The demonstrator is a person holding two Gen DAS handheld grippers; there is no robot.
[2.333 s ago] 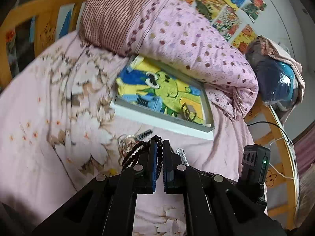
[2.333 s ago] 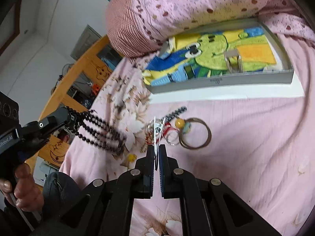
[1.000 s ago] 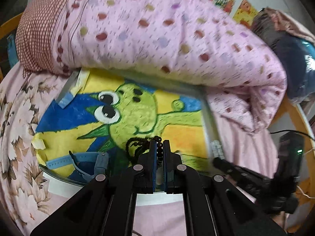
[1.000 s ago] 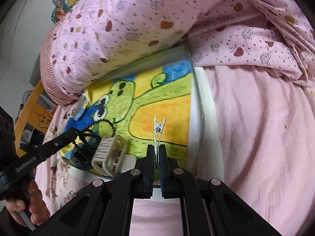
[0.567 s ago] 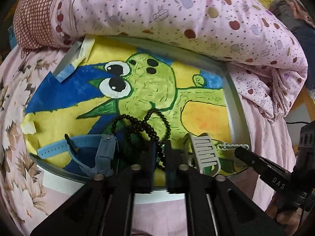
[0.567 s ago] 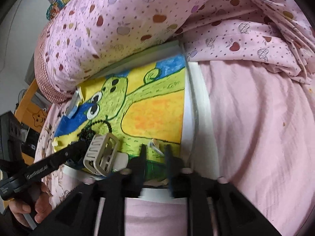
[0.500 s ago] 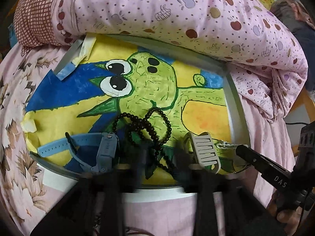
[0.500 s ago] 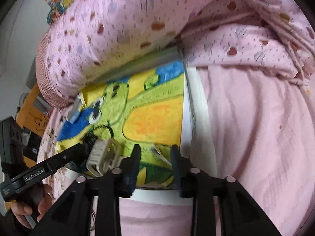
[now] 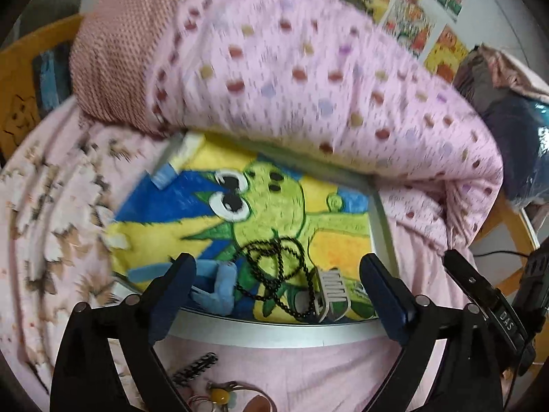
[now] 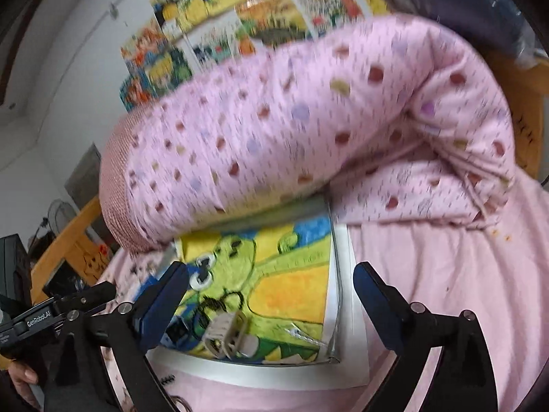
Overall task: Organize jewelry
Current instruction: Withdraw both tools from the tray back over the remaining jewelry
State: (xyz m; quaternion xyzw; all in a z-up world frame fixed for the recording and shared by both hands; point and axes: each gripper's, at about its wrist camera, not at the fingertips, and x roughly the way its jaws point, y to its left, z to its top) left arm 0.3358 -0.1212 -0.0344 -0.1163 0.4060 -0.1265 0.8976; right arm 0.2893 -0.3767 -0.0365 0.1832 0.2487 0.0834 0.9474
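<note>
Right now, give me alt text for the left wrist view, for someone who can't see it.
The open left gripper hangs over a shallow tray on a pink bed, with nothing between its fingers. On the tray's frog drawing lie black beads, a blue watch and a grey clip. A dotted quilt is bunched behind.

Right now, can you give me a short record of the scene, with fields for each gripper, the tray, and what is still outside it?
left gripper: open, empty
right gripper: open, empty
tray: on the bed, frog drawing inside
in tray: black beads, blue watch, grey watch, silver clip
outside tray: yellow bead ring, dark hair clip
</note>
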